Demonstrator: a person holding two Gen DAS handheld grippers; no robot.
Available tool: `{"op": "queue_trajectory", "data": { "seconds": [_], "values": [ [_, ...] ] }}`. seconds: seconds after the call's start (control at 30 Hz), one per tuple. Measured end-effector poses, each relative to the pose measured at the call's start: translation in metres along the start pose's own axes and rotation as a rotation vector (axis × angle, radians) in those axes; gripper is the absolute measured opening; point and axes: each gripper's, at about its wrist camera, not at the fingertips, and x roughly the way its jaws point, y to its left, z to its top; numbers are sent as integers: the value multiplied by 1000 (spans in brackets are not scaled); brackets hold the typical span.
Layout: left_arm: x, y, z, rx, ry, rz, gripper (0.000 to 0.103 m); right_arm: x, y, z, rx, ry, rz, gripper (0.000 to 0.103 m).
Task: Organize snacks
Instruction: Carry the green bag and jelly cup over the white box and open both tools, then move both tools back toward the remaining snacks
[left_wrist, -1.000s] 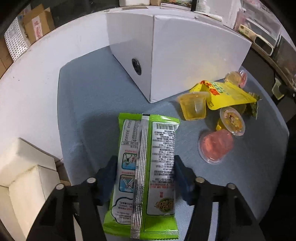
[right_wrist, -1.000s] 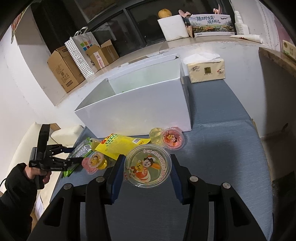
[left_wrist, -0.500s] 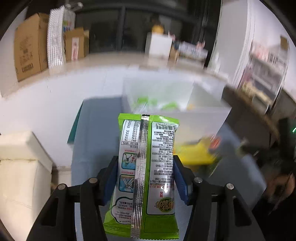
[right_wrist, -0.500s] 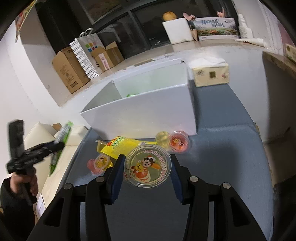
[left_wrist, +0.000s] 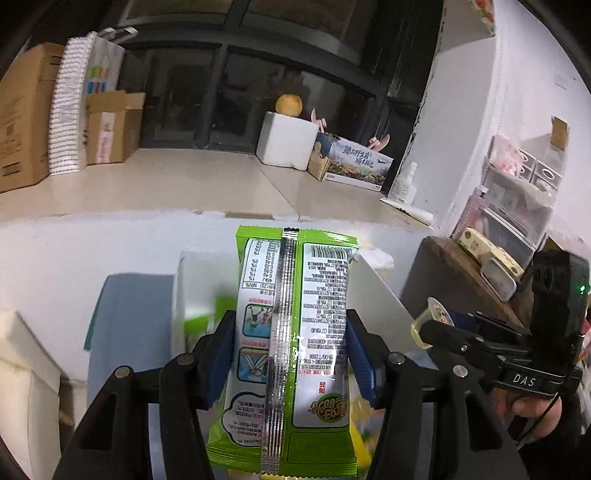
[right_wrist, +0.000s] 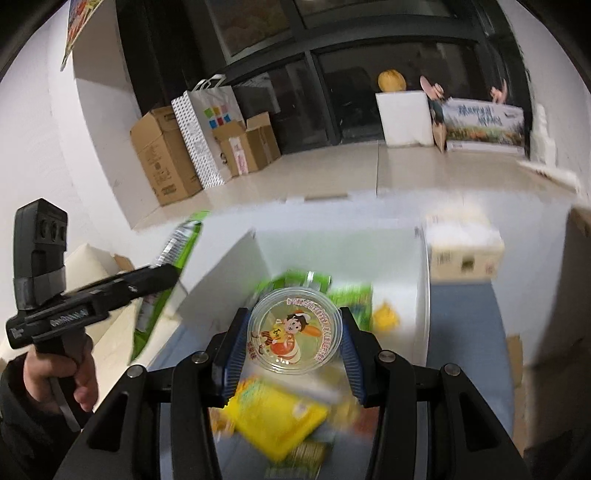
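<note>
In your left view, the left gripper (left_wrist: 290, 347) clamps a green snack packet (left_wrist: 291, 343) held above the white box (left_wrist: 192, 280). In your right view, the right gripper (right_wrist: 293, 341) grips a jelly cup (right_wrist: 293, 336) above the box, where green packets (right_wrist: 351, 299) already lie; a yellow pouch (right_wrist: 277, 417) waits below.

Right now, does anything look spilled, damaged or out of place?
Nothing stands out. The left gripper holds a green snack packet and the right gripper a jelly cup, both intact, near the open white box.
</note>
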Motion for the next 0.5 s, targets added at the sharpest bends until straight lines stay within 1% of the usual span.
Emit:
{"op": "queue_trajectory", "data": {
  "seconds": [0.03, 0.1, 0.17, 0.2, 0.23, 0.27, 0.3, 0.33, 0.37, 0.5],
  "values": [
    [12, 3, 8, -11, 3, 1, 65, 12, -5, 10, 9, 18, -3, 51],
    [41, 9, 17, -32, 45, -3, 70, 34, -14, 24, 36, 56, -22, 51],
    [63, 15, 18, -45, 87, 23, 76, 49, -21, 31, 55, 82, -69, 53],
    [70, 16, 17, -44, 107, 43, 88, 53, -24, 32, 54, 91, -80, 57],
    [76, 17, 14, -39, 129, 62, 98, 58, -25, 32, 56, 103, -92, 77],
    [78, 17, 11, -34, 137, 59, 99, 60, -27, 32, 60, 102, -95, 103],
    [80, 16, 8, -28, 143, 44, 100, 59, -28, 31, 63, 79, -86, 103],
    [80, 15, 5, -22, 141, 45, 103, 56, -30, 30, 70, 53, -82, 103],
    [78, 14, 3, -19, 134, 58, 103, 54, -32, 29, 76, 46, -80, 103],
    [70, 12, 1, -11, 125, 60, 103, 52, -33, 26, 78, 81, -60, 103]
  ]
}}
